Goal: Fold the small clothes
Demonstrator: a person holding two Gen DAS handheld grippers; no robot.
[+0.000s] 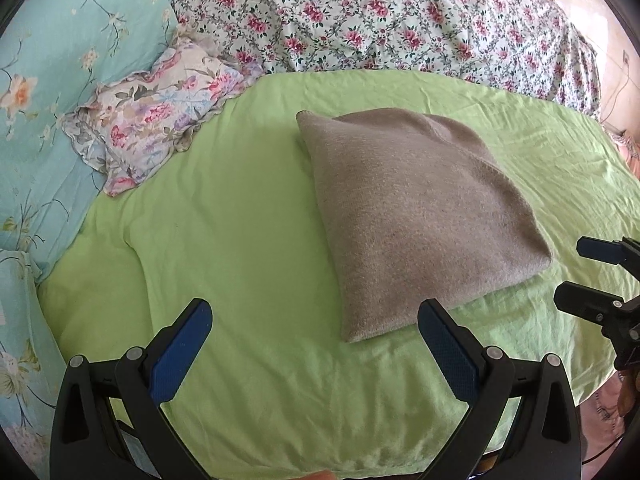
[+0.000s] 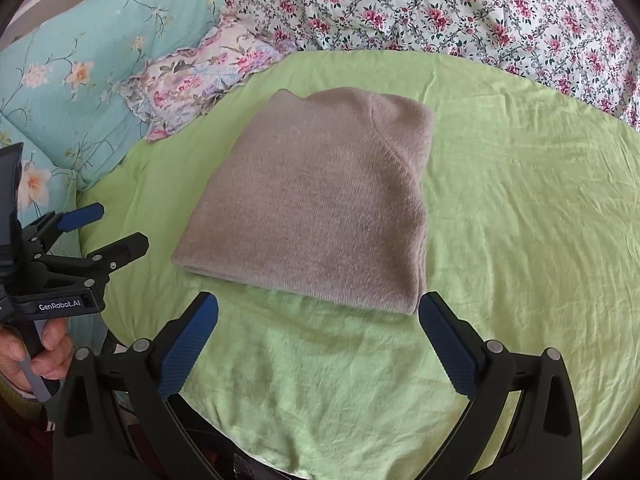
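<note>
A grey-brown knit garment (image 1: 416, 216) lies folded into a compact rectangle on the light green sheet (image 1: 240, 240); it also shows in the right wrist view (image 2: 320, 204). My left gripper (image 1: 316, 322) is open and empty, hovering just short of the garment's near left corner. My right gripper (image 2: 318, 316) is open and empty, just short of the garment's near edge. The right gripper (image 1: 576, 272) shows at the right edge of the left wrist view. The left gripper (image 2: 116, 228) shows at the left in the right wrist view, held by a hand (image 2: 32, 356).
A small floral pillow (image 1: 156, 112) lies at the far left of the green sheet. A turquoise floral quilt (image 1: 60, 80) is heaped on the left. A white quilt with red flowers (image 1: 380, 16) runs along the back. The bed's edge is near me.
</note>
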